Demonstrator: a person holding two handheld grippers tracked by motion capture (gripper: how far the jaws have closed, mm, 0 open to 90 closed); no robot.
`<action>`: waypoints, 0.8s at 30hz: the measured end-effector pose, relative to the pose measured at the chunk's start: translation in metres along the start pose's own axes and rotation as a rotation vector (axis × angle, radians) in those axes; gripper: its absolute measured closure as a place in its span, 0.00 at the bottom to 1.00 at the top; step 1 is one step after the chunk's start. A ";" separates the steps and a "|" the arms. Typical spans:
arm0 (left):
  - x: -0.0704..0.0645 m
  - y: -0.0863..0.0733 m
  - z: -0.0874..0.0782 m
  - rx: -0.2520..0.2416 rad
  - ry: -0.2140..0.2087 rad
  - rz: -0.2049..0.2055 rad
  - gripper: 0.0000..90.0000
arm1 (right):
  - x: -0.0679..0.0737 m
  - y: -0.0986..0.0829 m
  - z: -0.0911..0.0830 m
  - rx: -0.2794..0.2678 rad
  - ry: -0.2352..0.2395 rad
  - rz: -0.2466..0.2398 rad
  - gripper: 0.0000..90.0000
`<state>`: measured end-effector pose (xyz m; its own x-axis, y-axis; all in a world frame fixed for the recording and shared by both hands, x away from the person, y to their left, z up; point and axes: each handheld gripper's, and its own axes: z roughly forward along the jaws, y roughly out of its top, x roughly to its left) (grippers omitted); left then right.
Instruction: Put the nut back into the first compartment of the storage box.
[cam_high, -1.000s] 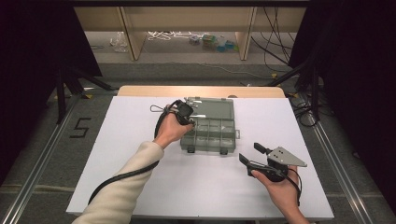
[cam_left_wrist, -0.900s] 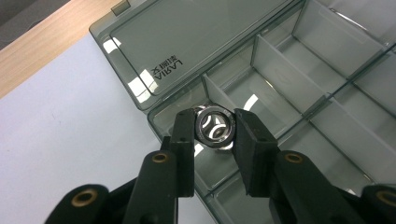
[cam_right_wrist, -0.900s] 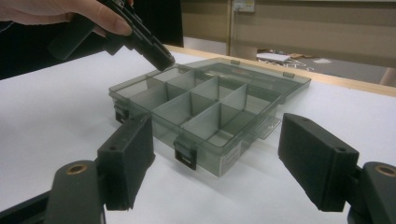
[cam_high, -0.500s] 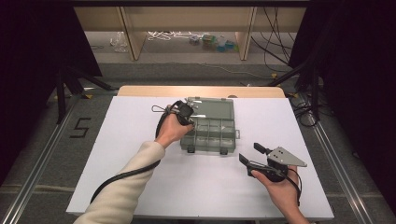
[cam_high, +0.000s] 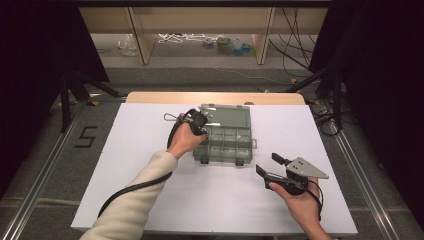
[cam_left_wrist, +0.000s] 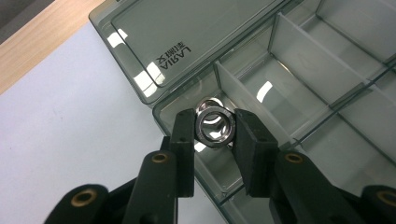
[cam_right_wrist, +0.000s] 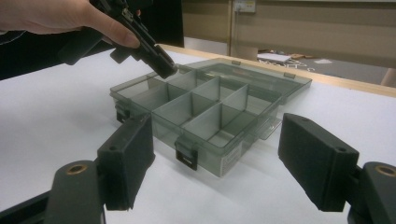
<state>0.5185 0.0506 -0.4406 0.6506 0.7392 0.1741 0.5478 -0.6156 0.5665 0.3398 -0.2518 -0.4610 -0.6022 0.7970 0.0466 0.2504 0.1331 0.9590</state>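
A smoky clear plastic organizer box lies open mid-table, lid folded back and dividers splitting it into several compartments. My left gripper hangs over the box's far-left corner compartment, shut on a shiny metal nut held between its pads. Just behind the nut, another metal ring edge shows in that compartment; it may be a reflection. My right gripper rests near the box's front right corner, apart from it, open and holding nothing. The left gripper also appears in the right gripper view.
White tabletop spreads around the box, with a wooden strip along the far edge. A cable trails from the left gripper along the sleeve. Shelves with loose items stand on the floor beyond the table.
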 end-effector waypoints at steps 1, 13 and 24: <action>0.000 0.000 0.000 0.000 0.000 -0.002 0.78 | 0.000 0.000 0.000 -0.001 0.000 0.001 0.30; 0.003 -0.003 -0.012 -0.062 0.009 -0.039 0.61 | 0.000 0.000 0.000 0.000 0.000 0.002 0.30; 0.007 -0.036 -0.061 -0.227 -0.051 -0.037 0.28 | -0.003 -0.001 0.001 0.000 -0.002 0.014 0.30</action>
<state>0.4713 0.0947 -0.4107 0.6616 0.7414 0.1122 0.4430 -0.5072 0.7393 0.3420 -0.2534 -0.4620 -0.5969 0.8001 0.0598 0.2587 0.1213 0.9583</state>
